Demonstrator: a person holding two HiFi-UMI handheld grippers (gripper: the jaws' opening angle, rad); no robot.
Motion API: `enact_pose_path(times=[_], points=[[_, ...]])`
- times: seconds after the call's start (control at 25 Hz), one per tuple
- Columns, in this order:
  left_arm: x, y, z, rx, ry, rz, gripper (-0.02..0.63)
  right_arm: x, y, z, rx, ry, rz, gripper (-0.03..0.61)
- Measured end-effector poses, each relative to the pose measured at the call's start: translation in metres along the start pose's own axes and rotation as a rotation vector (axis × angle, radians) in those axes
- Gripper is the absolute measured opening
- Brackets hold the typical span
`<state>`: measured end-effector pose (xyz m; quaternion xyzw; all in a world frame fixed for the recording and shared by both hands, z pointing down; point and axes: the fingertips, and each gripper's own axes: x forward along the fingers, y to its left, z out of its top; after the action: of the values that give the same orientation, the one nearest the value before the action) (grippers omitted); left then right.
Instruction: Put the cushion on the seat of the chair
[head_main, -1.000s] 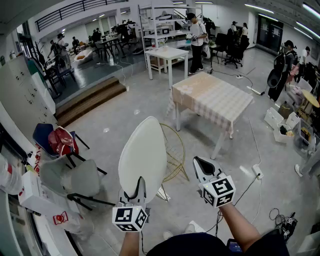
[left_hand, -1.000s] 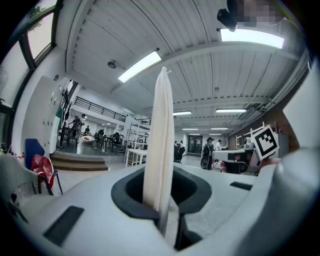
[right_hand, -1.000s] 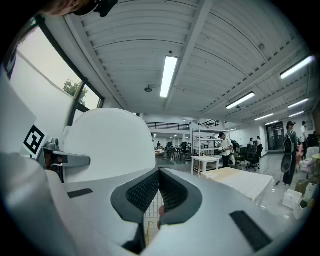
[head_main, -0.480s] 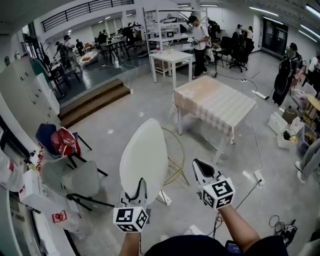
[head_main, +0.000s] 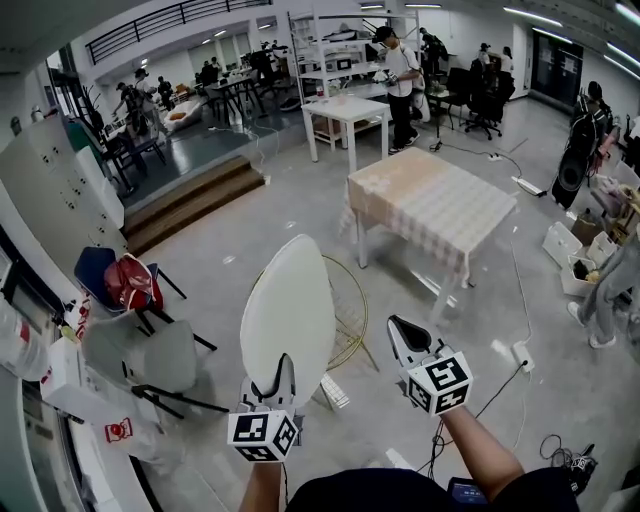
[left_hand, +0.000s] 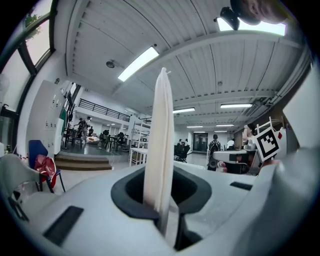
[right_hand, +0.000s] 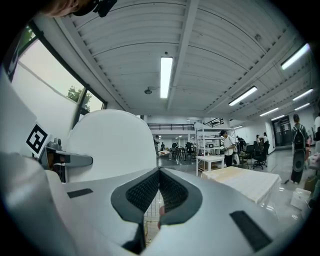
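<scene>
Over the last second the covered table (head_main: 440, 205) and the surrounding floor drifted slightly in the head view, consistent with the person walking on toward the gold wire chair (head_main: 352, 310). The chair stood just beyond the grippers, half hidden. The white cushion (head_main: 288, 315) remained upright on edge, clear of the seat, with its lower rim clamped in the left gripper (head_main: 272, 385). The right gripper (head_main: 405, 335) stayed closed on nothing beside it. Judgement: carrying stage only; placement on the seat was still outstanding.

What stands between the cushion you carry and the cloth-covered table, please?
The gold wire chair, partly hidden behind the cushion, then bare floor up to the table, as the head view shows.
</scene>
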<state>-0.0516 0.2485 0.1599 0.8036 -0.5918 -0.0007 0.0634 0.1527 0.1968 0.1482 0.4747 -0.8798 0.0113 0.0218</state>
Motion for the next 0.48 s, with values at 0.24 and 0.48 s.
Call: enact_pose_path(times=[0.24, 0.48], points=[[0.011, -0.006, 0.005, 0.015, -0.002, -0.011, 0.061, 0.006, -0.009, 0.0, 0.002, 0.01, 0.016, 0.018], [0.016, 0.008, 0.006, 0.017, 0.0, 0.014, 0.061, 0.02, -0.01, -0.001, 0.008, 0.013, 0.024, 0.018]])
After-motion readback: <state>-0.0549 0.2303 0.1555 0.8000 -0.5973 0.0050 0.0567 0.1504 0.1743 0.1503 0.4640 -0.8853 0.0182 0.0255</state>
